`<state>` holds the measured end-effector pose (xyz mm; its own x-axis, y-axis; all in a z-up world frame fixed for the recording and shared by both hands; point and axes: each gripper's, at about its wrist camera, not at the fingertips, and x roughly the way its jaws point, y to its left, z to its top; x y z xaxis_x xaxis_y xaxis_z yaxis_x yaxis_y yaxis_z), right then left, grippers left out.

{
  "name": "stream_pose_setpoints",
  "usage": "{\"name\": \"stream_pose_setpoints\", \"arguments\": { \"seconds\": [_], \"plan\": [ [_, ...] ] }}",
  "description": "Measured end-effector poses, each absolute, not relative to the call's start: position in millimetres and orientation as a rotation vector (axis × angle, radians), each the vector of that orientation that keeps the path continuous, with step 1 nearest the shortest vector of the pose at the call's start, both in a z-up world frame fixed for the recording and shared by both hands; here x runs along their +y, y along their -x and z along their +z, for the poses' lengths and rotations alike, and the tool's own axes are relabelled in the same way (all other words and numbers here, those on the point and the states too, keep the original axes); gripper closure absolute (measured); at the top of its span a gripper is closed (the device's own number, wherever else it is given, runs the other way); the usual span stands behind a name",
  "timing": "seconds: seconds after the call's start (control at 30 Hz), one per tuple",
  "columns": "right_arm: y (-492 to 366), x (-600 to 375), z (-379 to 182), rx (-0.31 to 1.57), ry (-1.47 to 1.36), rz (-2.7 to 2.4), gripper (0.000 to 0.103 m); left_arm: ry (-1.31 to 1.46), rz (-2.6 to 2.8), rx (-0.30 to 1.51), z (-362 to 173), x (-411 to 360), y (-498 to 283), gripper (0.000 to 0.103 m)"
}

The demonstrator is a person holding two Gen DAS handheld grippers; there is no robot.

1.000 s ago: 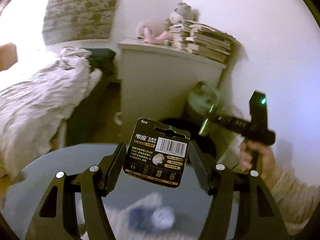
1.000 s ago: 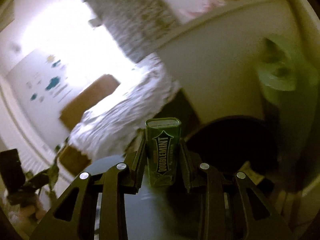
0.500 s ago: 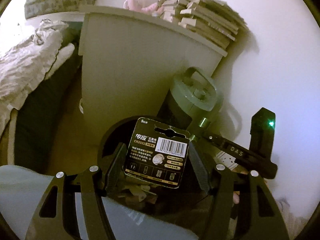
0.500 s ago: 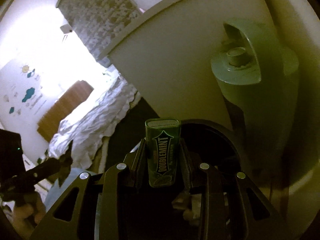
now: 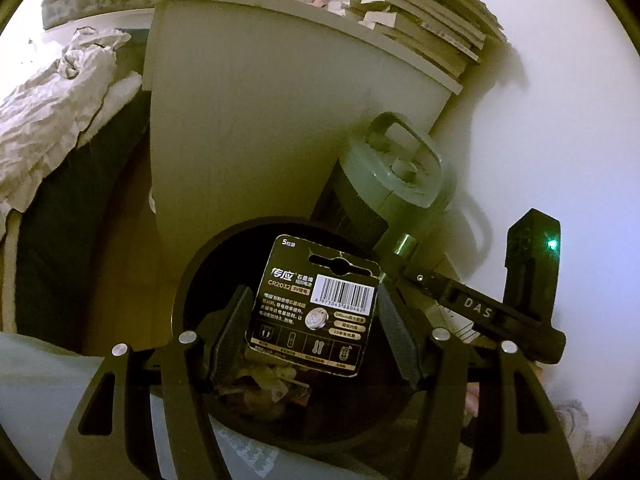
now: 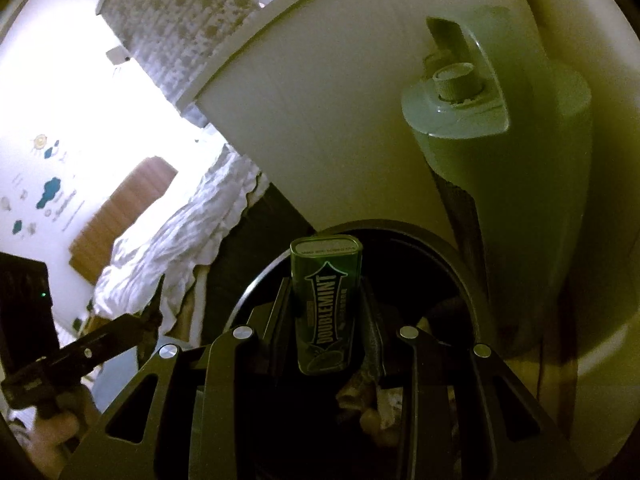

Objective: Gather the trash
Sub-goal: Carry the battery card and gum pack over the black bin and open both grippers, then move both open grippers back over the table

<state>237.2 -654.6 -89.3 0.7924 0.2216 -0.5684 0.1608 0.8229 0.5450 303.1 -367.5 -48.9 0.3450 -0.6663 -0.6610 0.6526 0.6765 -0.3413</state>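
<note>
Left wrist view: the left hand-held gripper [image 5: 314, 320] clamps a CR2032 battery card [image 5: 314, 306] by its edges, poised over the black trash bin [image 5: 188, 280] for dropping.

Right wrist view: the right hand-held gripper [image 6: 326, 312] pinches an upright Doublemint tin [image 6: 325, 304] above the same bin's rim [image 6: 452, 256], ready to release.

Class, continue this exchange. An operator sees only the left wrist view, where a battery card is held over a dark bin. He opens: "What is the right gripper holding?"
Observer: The right gripper is shut on a green Doublemint tin, held upright.
Operator: Is it over the bin too?
Observer: Yes. The tin hangs above the bin opening, with crumpled trash below it.
Operator: Does that view show my card?
Observer: Not clearly. It shows the left gripper from the side, at the picture's left edge, with a hand under it.
</note>
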Motion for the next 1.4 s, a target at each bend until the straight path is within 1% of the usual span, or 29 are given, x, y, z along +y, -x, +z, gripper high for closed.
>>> {"name": "stream_pose_setpoints", "arguments": {
  "seconds": [0.3, 0.5, 0.53, 0.57, 0.6, 0.63, 0.67, 0.7, 0.77, 0.9, 0.93, 0.97, 1.07, 1.17, 1.23, 1.33, 1.37, 1.4],
  "plan": [
    [-240.7, -651.2, -91.1, 0.675, -0.621, 0.037, 0.071, 0.017, -0.859, 0.885, -53.6, -374.9, -310.5, 0.039],
    [-237.0, -653.3, -91.8, 0.685, -0.642, 0.043, 0.070, 0.005, -0.849, 0.905, -53.9, -379.2, -311.4, 0.035],
    [-237.2, -653.8, -91.5, 0.683, -0.649, 0.046, 0.063, 0.007, -0.845, 0.908, -53.4, -378.7, -310.9, 0.031],
    [-235.8, -654.5, -91.0, 0.674, -0.659, 0.049, 0.057, 0.008, -0.841, 0.906, -52.3, -377.5, -310.0, 0.029],
    [-233.5, -654.8, -89.7, 0.659, -0.663, 0.044, 0.043, 0.009, -0.839, 0.903, -50.8, -375.8, -308.5, 0.029],
    [-230.8, -654.7, -88.4, 0.642, -0.665, 0.035, 0.034, 0.010, -0.836, 0.903, -48.9, -373.1, -306.5, 0.029],
    [-228.0, -655.0, -86.8, 0.622, -0.669, 0.029, 0.031, 0.010, -0.833, 0.903, -46.9, -370.4, -304.4, 0.029],
    [-226.8, -655.0, -86.4, 0.615, -0.672, 0.030, 0.031, 0.011, -0.826, 0.903, -43.3, -365.5, -301.0, 0.028],
    [-226.1, -654.7, -86.9, 0.617, -0.677, 0.030, 0.031, 0.017, -0.811, 0.899, -36.2, -354.8, -294.0, 0.019],
    [-227.8, -647.0, -87.0, 0.636, -0.661, 0.043, 0.031, 0.019, -0.773, 0.845, -13.4, -312.3, -265.2, 0.014],
    [-227.4, -642.8, -86.1, 0.640, -0.646, 0.051, 0.031, 0.017, -0.755, 0.835, -9.2, -298.4, -257.0, 0.009],
    [-227.2, -640.1, -85.5, 0.643, -0.636, 0.058, 0.031, 0.013, -0.730, 0.821, -4.8, -282.3, -248.3, 0.008],
    [-220.9, -620.4, -78.6, 0.650, -0.578, 0.107, 0.031, -0.001, -0.659, 0.804, -0.6, -236.1, -229.2, 0.008],
    [-205.5, -596.0, -67.9, 0.646, -0.542, 0.194, 0.030, -0.010, -0.554, 0.834, -8.2, -175.4, -210.8, 0.008],
    [-192.2, -577.3, -60.4, 0.638, -0.530, 0.261, 0.025, -0.014, -0.505, 0.860, -16.6, -148.3, -204.3, 0.008],
    [-171.5, -535.4, -46.8, 0.647, -0.475, 0.394, 0.023, -0.032, -0.470, 0.902, -35.8, -117.8, -193.9, 0.008],
    [-165.2, -520.2, -43.8, 0.660, -0.458, 0.444, 0.020, -0.043, -0.467, 0.912, -41.2, -113.8, -192.3, 0.008],
    [-158.7, -497.8, -41.2, 0.693, -0.427, 0.505, 0.020, -0.061, -0.467, 0.925, -48.7, -110.7, -190.5, 0.009]
  ]
}}
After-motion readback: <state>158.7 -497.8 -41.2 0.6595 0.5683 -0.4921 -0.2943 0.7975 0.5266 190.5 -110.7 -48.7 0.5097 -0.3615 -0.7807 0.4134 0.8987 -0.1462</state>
